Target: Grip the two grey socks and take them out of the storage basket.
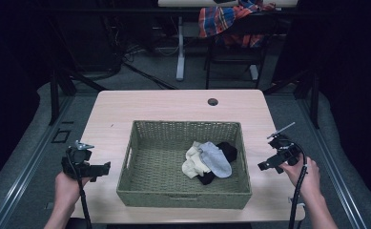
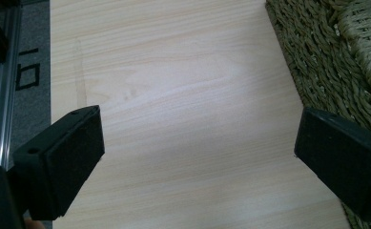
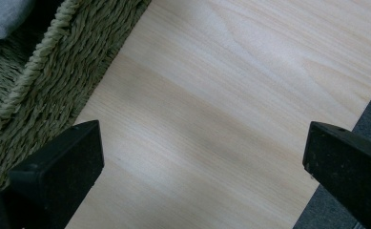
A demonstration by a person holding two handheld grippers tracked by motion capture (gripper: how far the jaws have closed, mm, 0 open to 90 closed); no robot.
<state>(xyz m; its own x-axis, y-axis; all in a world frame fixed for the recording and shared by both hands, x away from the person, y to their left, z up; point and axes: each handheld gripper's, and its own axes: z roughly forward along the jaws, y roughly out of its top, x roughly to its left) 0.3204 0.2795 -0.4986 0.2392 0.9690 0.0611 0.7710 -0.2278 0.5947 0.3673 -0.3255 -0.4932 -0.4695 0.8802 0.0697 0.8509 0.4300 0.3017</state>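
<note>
The left gripper hung left of the basket, jaws spread and empty; the right gripper hung right of it, likewise released. Socks lay inside; the right gripper view caught a grey one past the rim.

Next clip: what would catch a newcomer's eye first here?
A green woven basket sits mid-table, holding a small heap of socks in cream, grey and black toward its right side. The left gripper and right gripper flank it over bare wood, jaws wide open and empty.
</note>
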